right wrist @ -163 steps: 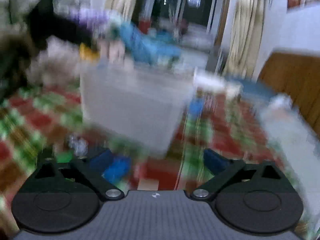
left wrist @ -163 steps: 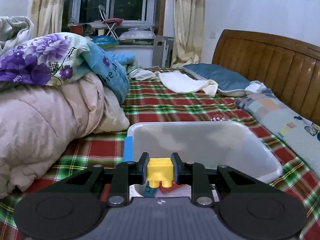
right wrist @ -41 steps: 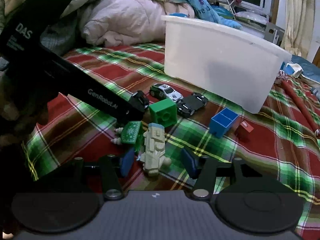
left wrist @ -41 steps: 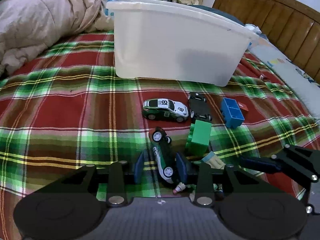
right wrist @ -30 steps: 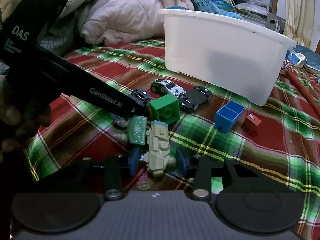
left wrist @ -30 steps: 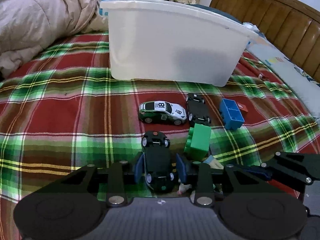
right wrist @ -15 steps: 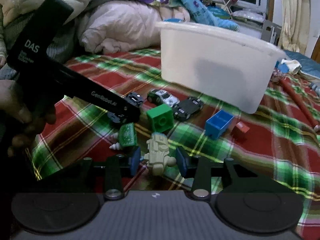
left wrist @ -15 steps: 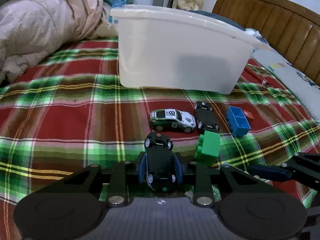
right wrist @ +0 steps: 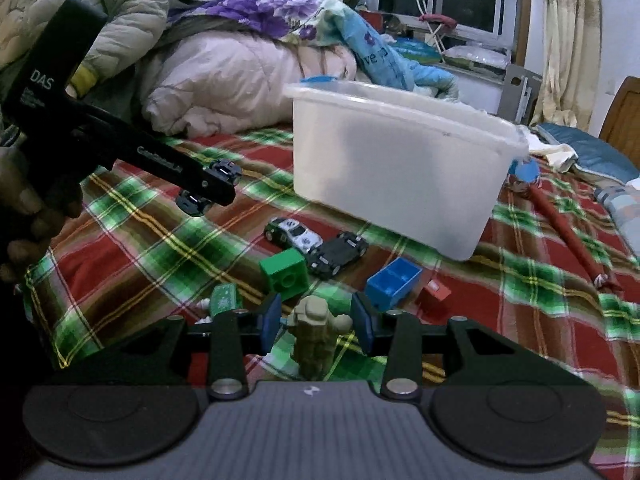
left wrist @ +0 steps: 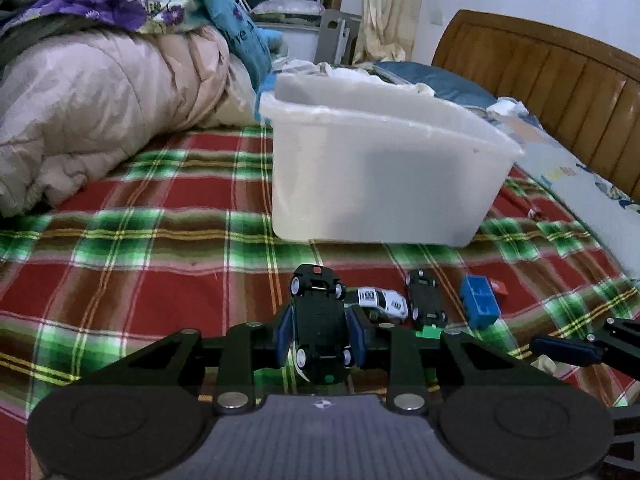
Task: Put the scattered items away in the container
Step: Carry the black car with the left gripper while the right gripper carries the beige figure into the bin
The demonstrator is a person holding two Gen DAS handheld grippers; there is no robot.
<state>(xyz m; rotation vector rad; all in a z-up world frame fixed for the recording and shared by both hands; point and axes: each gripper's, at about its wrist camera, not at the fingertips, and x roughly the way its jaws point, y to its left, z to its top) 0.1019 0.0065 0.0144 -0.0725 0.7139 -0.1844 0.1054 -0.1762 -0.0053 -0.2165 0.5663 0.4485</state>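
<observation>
My left gripper (left wrist: 319, 336) is shut on a dark toy car (left wrist: 320, 328), held underside up above the plaid bed; it also shows in the right wrist view (right wrist: 216, 184). My right gripper (right wrist: 316, 320) is shut on a beige toy figure (right wrist: 316, 336), lifted off the bed. The white plastic bin (left wrist: 384, 176) stands ahead in both views (right wrist: 400, 172). On the bedspread lie a white race car (right wrist: 294, 233), a black car (right wrist: 338, 254), a green block (right wrist: 285, 274), a blue block (right wrist: 394, 282), a small red piece (right wrist: 434, 292) and a green toy (right wrist: 225, 299).
A pile of quilts (left wrist: 100, 96) lies left of the bin. A wooden headboard (left wrist: 540, 68) and pillows are at the right. A red rope (right wrist: 568, 232) lies right of the bin. The person's hand (right wrist: 24, 208) holds the left gripper.
Both grippers have risen from the bed with their toys. The left one has lifted the dark car toward the bin. The right one has lifted the beige figure.
</observation>
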